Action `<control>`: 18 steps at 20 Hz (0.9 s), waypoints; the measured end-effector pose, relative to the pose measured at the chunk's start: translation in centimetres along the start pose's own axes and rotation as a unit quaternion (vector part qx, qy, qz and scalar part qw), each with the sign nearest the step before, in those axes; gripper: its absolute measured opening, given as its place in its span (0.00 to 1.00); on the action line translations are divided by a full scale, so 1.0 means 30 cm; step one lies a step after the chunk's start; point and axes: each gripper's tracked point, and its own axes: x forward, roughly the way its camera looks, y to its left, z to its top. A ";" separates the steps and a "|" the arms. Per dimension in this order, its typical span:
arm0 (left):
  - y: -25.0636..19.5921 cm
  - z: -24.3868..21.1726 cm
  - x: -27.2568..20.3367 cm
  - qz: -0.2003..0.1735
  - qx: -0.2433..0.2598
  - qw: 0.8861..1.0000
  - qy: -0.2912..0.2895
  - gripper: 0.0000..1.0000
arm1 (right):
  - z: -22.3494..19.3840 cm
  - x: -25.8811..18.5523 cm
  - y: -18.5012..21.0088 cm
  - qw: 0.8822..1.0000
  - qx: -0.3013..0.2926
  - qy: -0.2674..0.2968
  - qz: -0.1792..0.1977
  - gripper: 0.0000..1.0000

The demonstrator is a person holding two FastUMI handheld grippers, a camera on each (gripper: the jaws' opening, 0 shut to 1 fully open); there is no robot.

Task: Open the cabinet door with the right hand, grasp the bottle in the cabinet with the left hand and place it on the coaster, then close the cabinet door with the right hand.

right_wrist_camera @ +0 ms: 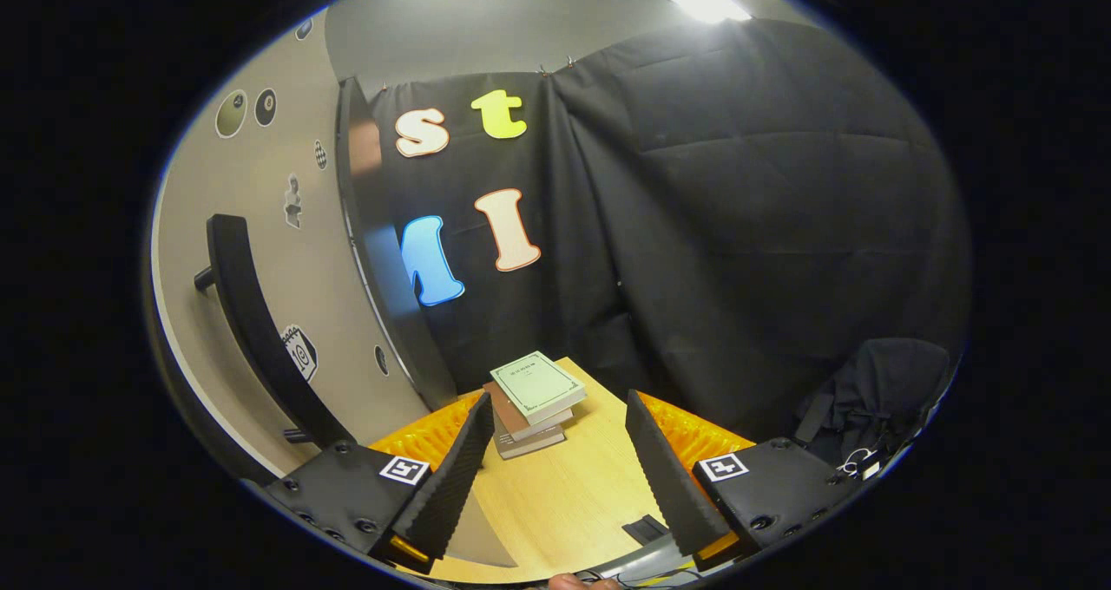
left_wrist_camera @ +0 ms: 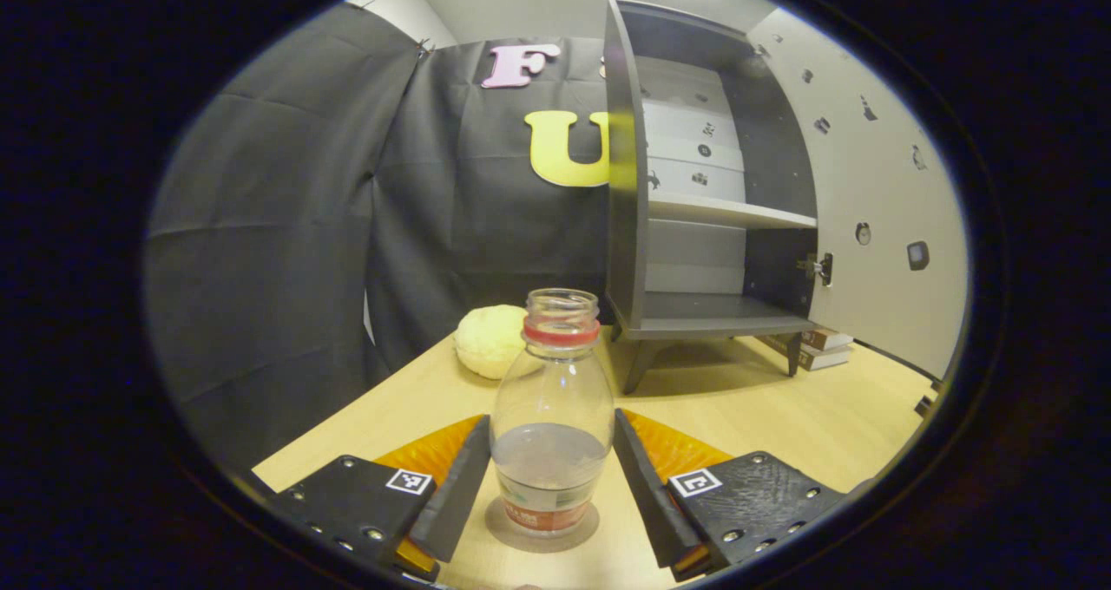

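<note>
Bottle: the bottle (left_wrist_camera: 552, 416) stands upright on the coaster (left_wrist_camera: 542, 527), on the counter (left_wrist_camera: 781, 416) in front of the cabinet (left_wrist_camera: 694, 199); it has no cap and holds some liquid in its lower half.
Left tool: the left tool (left_wrist_camera: 552, 477) is spread open around the bottle, one finger on each side; whether the pads touch the plastic or sit just off it cannot be told.
Right tool: the right tool (right_wrist_camera: 555, 460) is open and holds nothing; it hovers over the counter just beside the open cabinet door (right_wrist_camera: 260, 252), whose black handle (right_wrist_camera: 252, 321) is to its left.
Stage: placing looks done; release, withdrawal and closing the door appear to remain.
Risk, bottle: if the left tool backs off crookedly, a finger could catch the bottle, tip it and spill from the open neck.
Risk, coaster: a sideways nudge could slide the bottle off the coaster.
Risk, door: the stack of books (right_wrist_camera: 534, 403) lies near the door's lower edge; a fast swing or a missed grip on the handle could knock them or jolt the cabinet.
Risk, neighbour: the pale round object (left_wrist_camera: 493, 340) behind the bottle is near enough to be bumped.
</note>
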 end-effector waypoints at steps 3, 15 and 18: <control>-0.004 0.015 -0.014 -0.005 0.000 1.000 -0.004 0.83 | -0.021 0.006 -0.020 1.000 0.012 0.009 -0.004 0.97; -0.013 0.303 -0.094 -0.013 -0.005 0.997 -0.074 0.80 | -0.038 -0.014 0.017 1.000 0.003 0.009 0.014 0.97; -0.024 0.385 -0.136 -0.018 -0.005 0.996 -0.088 0.83 | -0.042 -0.040 0.018 1.000 -0.003 0.006 0.015 0.97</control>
